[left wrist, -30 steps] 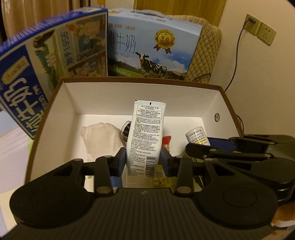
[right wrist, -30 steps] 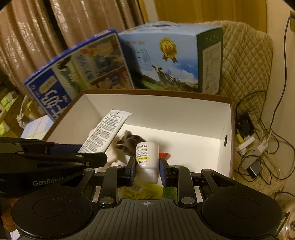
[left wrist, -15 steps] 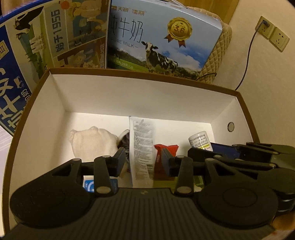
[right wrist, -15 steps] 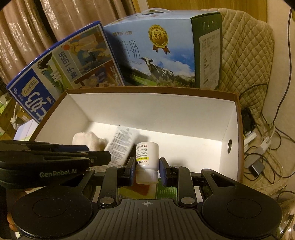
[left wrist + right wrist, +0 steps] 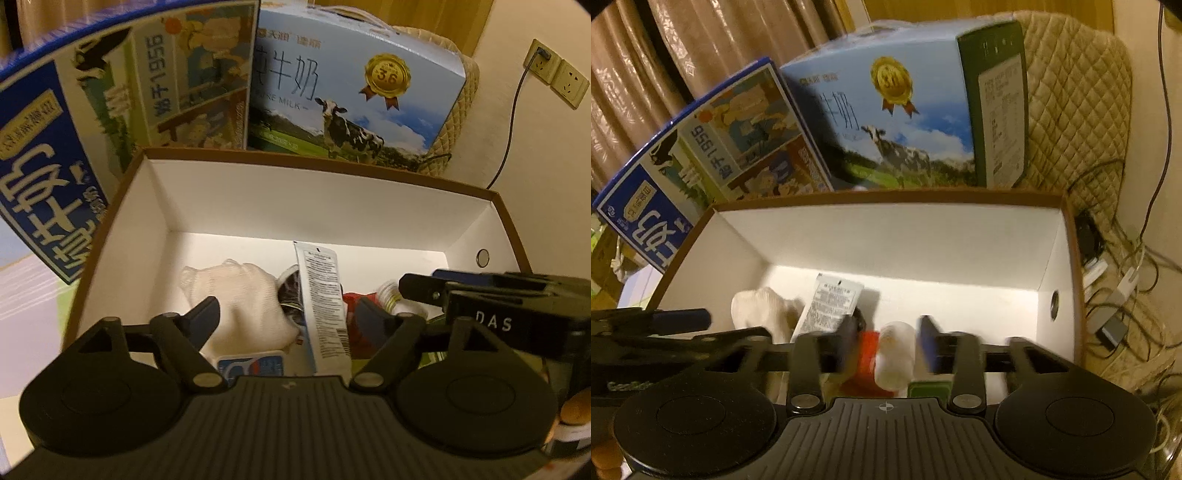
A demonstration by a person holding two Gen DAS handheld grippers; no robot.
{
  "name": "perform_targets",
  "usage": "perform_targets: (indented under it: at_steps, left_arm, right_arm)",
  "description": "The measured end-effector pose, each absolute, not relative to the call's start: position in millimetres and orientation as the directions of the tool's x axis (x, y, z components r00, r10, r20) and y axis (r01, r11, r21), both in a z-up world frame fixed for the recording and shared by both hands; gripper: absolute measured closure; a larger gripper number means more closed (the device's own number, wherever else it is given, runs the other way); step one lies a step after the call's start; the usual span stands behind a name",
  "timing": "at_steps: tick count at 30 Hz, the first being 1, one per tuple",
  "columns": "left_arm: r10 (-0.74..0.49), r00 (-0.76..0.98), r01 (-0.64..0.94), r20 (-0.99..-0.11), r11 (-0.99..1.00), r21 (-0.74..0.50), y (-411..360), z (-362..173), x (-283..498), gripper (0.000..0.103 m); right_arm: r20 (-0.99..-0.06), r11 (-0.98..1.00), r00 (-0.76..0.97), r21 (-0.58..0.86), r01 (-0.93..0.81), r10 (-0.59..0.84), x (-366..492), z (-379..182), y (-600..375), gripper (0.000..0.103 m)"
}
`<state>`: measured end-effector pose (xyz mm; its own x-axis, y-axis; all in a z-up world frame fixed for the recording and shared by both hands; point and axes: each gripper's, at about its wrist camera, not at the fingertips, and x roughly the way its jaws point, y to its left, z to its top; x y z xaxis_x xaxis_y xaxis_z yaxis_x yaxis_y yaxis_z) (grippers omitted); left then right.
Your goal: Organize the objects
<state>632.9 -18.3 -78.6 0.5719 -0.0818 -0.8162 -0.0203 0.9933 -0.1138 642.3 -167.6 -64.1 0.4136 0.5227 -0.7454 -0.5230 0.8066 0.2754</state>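
I am holding my left gripper (image 5: 286, 314) with jaws spread wide and empty over the brown-rimmed white cardboard box (image 5: 258, 199), where the flat white printed sachet (image 5: 325, 302) is lying beside the white knitted cloth (image 5: 240, 295). My right gripper (image 5: 886, 341) is also released, its jaws apart around the small white pill bottle (image 5: 895, 354) resting inside the box.
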Motion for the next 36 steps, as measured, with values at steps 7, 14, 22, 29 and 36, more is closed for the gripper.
perform_targets:
  at_steps: [7, 14, 22, 29, 36]
  left_arm:
    - [-0.073, 0.590, -0.029, -0.804, 0.993, -0.112, -11.9, -62.1, 616.8, 0.016]
    - [-0.060, 0.615, -0.041, -0.786, 0.993, -0.108, -6.1, -44.6, 585.9, 0.008]
    - [-0.010, 0.642, -0.078, -0.766, 0.994, -0.079, -2.9, -28.4, 534.4, 0.004]
    - [0.011, 0.647, -0.110, -0.762, 0.991, -0.080, -10.6, -18.6, 486.4, 0.003]
    - [0.023, 0.650, -0.123, -0.760, 0.990, -0.075, -26.2, -12.7, 439.0, 0.001]
  right_arm:
    - [-0.724, 0.795, 0.427, 0.277, -0.539, 0.542, 627.0, -48.2, -180.1, 0.049]
    - [-0.689, 0.775, 0.430, 0.316, -0.547, 0.584, 597.9, -29.8, -204.1, 0.041]
    - [-0.668, 0.770, 0.439, 0.338, -0.541, 0.601, 551.2, -10.3, -236.4, 0.036]
    - [-0.690, 0.774, 0.435, 0.296, -0.560, 0.578, 508.7, -0.6, -255.6, 0.035]
    - [-0.706, 0.764, 0.416, 0.278, -0.582, 0.574, 469.8, 4.1, -277.2, 0.035]
